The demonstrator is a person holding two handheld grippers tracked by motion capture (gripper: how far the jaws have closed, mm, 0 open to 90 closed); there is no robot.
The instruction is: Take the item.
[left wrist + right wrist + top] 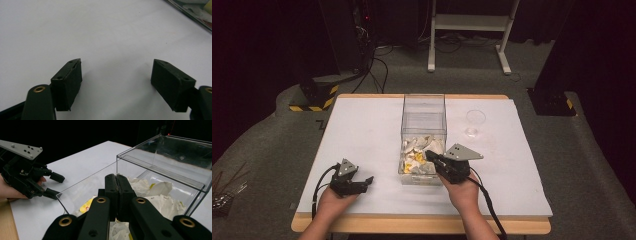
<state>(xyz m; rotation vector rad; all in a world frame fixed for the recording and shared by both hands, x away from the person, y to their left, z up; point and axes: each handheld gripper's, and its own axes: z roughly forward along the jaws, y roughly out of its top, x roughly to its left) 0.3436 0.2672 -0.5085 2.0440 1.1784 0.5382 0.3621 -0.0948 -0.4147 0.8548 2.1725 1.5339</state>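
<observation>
A clear plastic box stands at the middle of the table, with crumpled white and yellow wrappers piled in its near end. My right gripper hovers over the box's near right corner. In the right gripper view its jaws are pressed together with nothing between them, above the wrappers. My left gripper rests low on the white table cover, left of the box. In the left gripper view it is open over bare white surface, and it is also visible in the right gripper view.
A small clear round cup sits on the white table cover right of the box. The box's edge lies at the top right of the left gripper view. Beyond the table are black stands, cables and a white frame on grey carpet.
</observation>
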